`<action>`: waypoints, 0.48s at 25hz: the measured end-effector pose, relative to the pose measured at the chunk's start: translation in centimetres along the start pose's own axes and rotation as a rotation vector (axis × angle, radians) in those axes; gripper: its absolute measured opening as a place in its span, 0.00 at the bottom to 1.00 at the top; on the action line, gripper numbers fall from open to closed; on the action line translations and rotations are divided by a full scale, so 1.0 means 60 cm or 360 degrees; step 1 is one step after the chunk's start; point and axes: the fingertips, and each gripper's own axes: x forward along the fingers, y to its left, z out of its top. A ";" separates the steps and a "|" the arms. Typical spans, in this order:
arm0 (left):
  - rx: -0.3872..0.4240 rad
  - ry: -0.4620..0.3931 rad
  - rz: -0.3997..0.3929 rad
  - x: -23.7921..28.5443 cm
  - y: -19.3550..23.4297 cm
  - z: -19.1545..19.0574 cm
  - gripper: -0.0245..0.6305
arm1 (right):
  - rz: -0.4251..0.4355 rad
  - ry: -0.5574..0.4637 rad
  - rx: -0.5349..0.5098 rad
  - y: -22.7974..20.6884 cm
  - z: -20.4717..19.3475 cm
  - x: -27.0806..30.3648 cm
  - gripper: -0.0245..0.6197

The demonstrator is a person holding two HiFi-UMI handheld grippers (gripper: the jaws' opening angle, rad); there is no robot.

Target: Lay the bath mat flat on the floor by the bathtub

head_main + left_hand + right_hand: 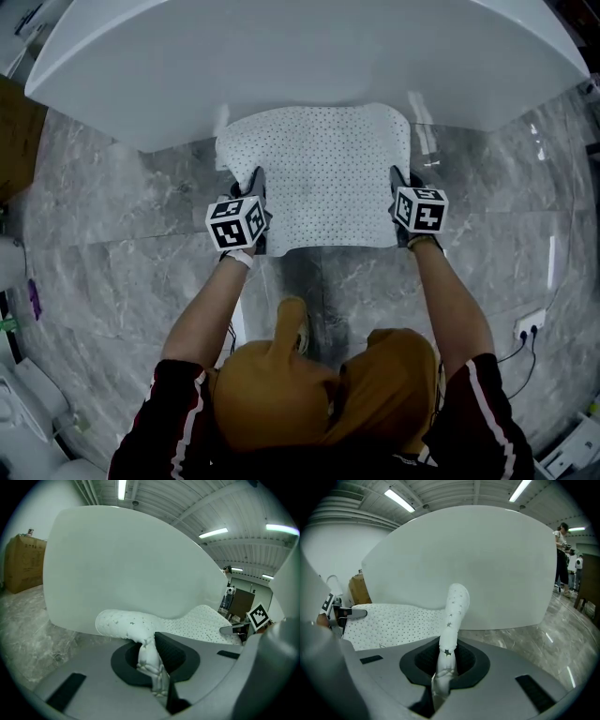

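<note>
Landmark: white, smooth-sided oval bathtub [300, 56], running across the top of the head view.

Task item: white, rectangular, hole-dotted rubber bath mat [319, 173]. It is spread just in front of the bathtub's near wall, over the grey marbled tile floor [122, 234]. Its far edge reaches the foot of the bathtub; its near edge is on the side away from the bathtub. The surface looks almost flat, with a slight ripple at the far corners (whether the sheet touches the floor I cannot tell).

Left gripper [257, 183]: at the mat's near left corner, on the side away from the bathtub. In the left gripper view its jaws stand narrow, pinched on a bunched fold of the bath mat [149, 656]. The fold rolls up and over to the left, with the bathtub wall behind it.

Right gripper [399, 183]: at the near right corner. In the right gripper view its jaws stand narrow, clamped on the bath mat edge [449, 639]. The edge rises as a thin upright strip in front of the bathtub.

Both grippers sit equally far from the bathtub, with the mat stretched between them.

Other: a brown cardboard box [26, 562] stands beyond the bathtub's left end. The person's knees, in ochre trousers [281, 375], are on the mat's side away from the bathtub.
</note>
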 end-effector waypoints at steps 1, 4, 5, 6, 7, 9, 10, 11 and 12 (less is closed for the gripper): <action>-0.0013 -0.0003 -0.0010 0.005 -0.007 0.000 0.09 | -0.0010 0.0001 0.0005 -0.008 0.001 -0.001 0.12; -0.0057 -0.0031 -0.0045 0.017 -0.034 0.005 0.09 | -0.0039 -0.0017 0.0052 -0.031 0.011 -0.007 0.12; -0.0070 -0.0043 -0.0051 0.022 -0.043 0.007 0.09 | -0.0050 -0.0021 0.0063 -0.038 0.015 -0.008 0.13; -0.0084 -0.0051 -0.0053 0.027 -0.052 0.007 0.09 | -0.0061 -0.0018 0.0066 -0.046 0.017 -0.008 0.15; -0.0097 -0.0051 -0.0053 0.035 -0.059 0.004 0.09 | -0.0074 -0.0011 0.0062 -0.056 0.018 -0.009 0.19; -0.0114 -0.0037 -0.0048 0.052 -0.071 -0.008 0.09 | -0.0122 -0.0001 0.0038 -0.079 0.017 -0.015 0.32; -0.0115 -0.0024 -0.0043 0.061 -0.075 -0.018 0.09 | -0.0156 -0.0004 0.0026 -0.091 0.015 -0.021 0.38; -0.0110 -0.0005 -0.0037 0.070 -0.076 -0.029 0.09 | -0.0189 -0.0014 0.0023 -0.101 0.014 -0.030 0.38; -0.0099 0.0017 -0.0031 0.077 -0.075 -0.041 0.09 | -0.0213 -0.0024 0.0030 -0.108 0.012 -0.040 0.38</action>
